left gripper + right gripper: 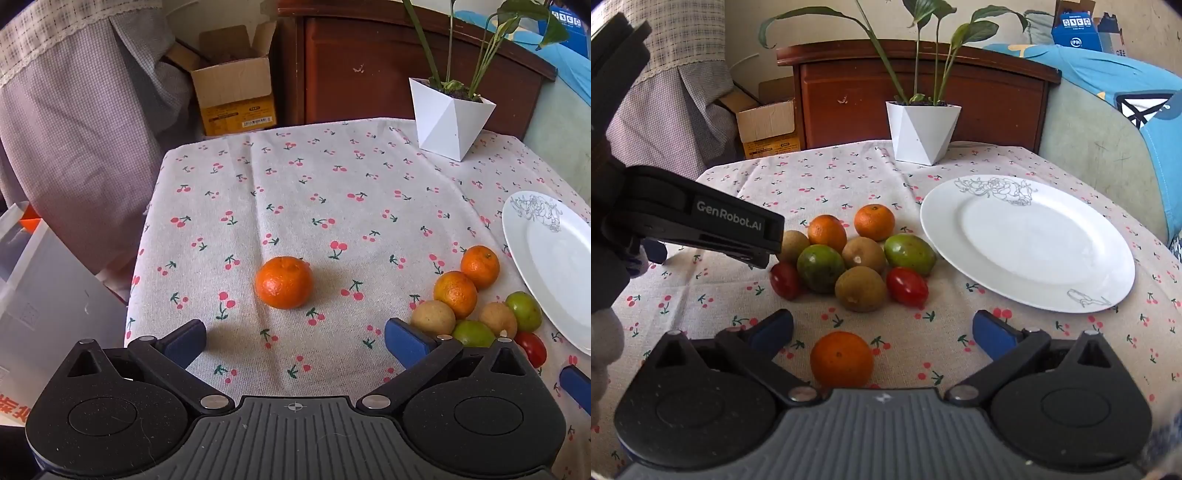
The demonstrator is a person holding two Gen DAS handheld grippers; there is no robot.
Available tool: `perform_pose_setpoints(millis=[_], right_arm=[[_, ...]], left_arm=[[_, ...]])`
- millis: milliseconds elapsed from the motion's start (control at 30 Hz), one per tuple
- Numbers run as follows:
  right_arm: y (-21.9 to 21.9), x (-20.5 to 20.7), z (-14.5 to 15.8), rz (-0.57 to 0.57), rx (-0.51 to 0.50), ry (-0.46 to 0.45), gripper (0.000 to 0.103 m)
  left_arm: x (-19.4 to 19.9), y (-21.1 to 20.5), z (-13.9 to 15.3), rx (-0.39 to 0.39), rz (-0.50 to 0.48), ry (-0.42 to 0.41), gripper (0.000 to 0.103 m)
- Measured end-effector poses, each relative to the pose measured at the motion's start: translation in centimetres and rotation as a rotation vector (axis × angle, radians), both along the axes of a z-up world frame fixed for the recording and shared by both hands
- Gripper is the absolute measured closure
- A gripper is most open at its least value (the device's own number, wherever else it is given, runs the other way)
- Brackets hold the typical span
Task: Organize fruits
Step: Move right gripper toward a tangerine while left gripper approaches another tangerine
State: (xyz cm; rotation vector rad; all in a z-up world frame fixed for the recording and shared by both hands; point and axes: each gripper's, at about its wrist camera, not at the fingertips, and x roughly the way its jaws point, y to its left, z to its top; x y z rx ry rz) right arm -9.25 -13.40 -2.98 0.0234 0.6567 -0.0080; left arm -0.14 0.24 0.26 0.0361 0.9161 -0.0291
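Observation:
A lone orange [283, 282] lies on the cherry-print cloth just ahead of my left gripper [295, 341], which is open and holds nothing. To its right is a cluster of fruit [476, 302]. In the right wrist view that cluster [857, 254] holds two oranges, brown kiwis, green fruits and two red tomatoes. Another orange [841, 359] sits low between the blue fingertips of my right gripper [882, 330], open with the pads apart from it. A white plate [1027, 240] lies empty right of the cluster. The left gripper's black body [701, 218] reaches in from the left.
A white angular pot with a green plant [923, 133] stands at the table's far edge. Behind it are a dark wooden cabinet [923, 92] and an open cardboard box [232, 92]. A checked curtain [74, 110] hangs at left. A blue cloth [1126, 92] drapes at right.

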Motion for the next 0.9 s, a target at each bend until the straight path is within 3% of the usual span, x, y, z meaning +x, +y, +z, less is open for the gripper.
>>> perform_pose_setpoints(millis=[300, 367, 600, 700, 900], right_arm=[[0.0, 0.0, 0.0, 0.000, 0.000, -0.001, 0.001], [0.0, 0.0, 0.0, 0.000, 0.000, 0.000, 0.001], [0.0, -0.1, 0.0, 0.002, 0.000, 0.009, 0.001], [-0.3, -0.4, 0.5, 0.008, 0.006, 0.054, 0.001], [0.2, 0.5, 1.8, -0.048, 0.024, 0.244, 0.001]], left_arm=[[-2.1, 0.7, 2.3, -0.044, -0.013, 0.026, 0.000], [-1.9, 1.0, 2.4, -0.029, -0.023, -0.007, 0.000], [-3.4, 1.0, 2.8, -0.026, -0.033, 0.008, 0.000], [-3.8, 1.4, 3.0, -0.027, -0.044, 0.007, 0.000], [-4.3, 1.8, 3.4, -0.015, -0.050, 0.035, 0.000]])
